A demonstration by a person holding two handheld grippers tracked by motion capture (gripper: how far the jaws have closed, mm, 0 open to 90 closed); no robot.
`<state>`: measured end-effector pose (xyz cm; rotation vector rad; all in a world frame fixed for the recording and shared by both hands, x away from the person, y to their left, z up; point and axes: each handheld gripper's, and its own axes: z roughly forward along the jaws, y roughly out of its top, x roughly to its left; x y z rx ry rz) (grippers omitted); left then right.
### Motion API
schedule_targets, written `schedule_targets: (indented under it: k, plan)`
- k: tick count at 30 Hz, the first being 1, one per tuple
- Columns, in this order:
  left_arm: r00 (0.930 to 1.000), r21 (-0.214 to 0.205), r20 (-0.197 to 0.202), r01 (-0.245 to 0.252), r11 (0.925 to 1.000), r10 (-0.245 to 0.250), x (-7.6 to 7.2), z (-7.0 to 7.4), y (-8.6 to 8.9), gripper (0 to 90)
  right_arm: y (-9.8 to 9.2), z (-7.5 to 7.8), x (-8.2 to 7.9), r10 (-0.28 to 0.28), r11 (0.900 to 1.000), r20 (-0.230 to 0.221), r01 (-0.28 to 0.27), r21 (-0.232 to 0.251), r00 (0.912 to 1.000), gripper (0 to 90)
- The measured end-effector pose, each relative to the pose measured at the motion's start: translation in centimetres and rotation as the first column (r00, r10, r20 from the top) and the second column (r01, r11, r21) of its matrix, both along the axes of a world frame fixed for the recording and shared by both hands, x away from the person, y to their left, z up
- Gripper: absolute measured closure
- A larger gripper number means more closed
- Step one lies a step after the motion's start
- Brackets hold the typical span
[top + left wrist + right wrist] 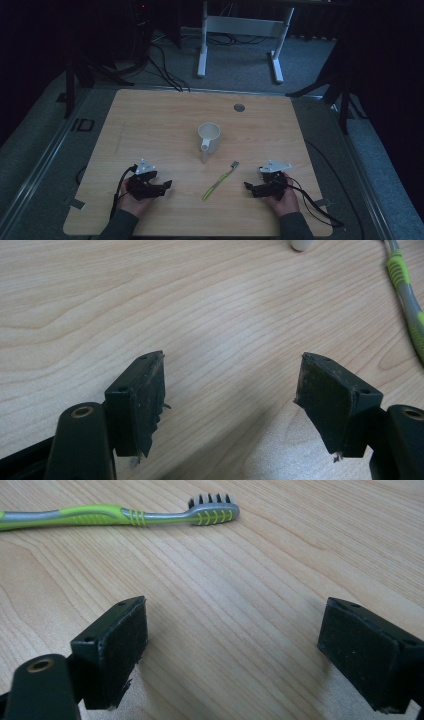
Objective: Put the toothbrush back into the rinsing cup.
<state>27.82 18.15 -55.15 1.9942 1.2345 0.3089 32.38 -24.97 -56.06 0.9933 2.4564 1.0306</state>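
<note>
The green and grey plastic toothbrush (220,180) lies flat on the light wooden bench (150,120), between my two tongs and just in front of the white ceramic mug (209,137). I see my right tongs (248,186) resting near its bristle end, the jaws wide apart with nothing between them. My left tongs (169,184) rest near the handle end, also fully open and empty.

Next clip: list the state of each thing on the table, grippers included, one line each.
toothbrush: lying flat on the table, free, bristles up.
mug: upright, looks empty, handle towards the person.
left gripper: open, nothing between its jaws, low over the table.
right gripper: open, nothing between its jaws, near the toothbrush.
</note>
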Motion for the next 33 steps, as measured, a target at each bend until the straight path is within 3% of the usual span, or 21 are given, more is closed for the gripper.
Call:
schedule_targets:
  k: [9, 10, 26, 33]
  plan:
    - [1.0000, -0.011, -0.002, 0.003, 0.9999, -0.003, -0.1, 0.2, 0.0, 28.5, 0.1, 0.0, 0.1, -0.003, 1.0000, -0.001, 0.003, -0.001, 1.0000, 12.0]
    - [0.9999, -0.031, 0.000, 0.011, 0.9995, -0.011, -0.3, 0.6, 0.0, 28.8, 0.1, 0.0, 0.0, -0.004, 1.0000, -0.002, 0.004, -0.001, 1.0000, 12.0]
    - [0.9944, -0.018, 0.055, 0.091, 0.9957, -0.090, -0.6, 3.7, -1.8, 31.0, 0.1, 0.0, -0.1, -0.007, 1.0000, 0.001, 0.007, 0.000, 1.0000, 12.1]
    - [0.9931, -0.013, 0.063, 0.099, 0.9950, -0.098, -0.4, 4.4, -2.2, 31.0, 0.1, 0.0, -0.1, -0.007, 1.0000, 0.001, 0.007, -0.001, 1.0000, 12.1]
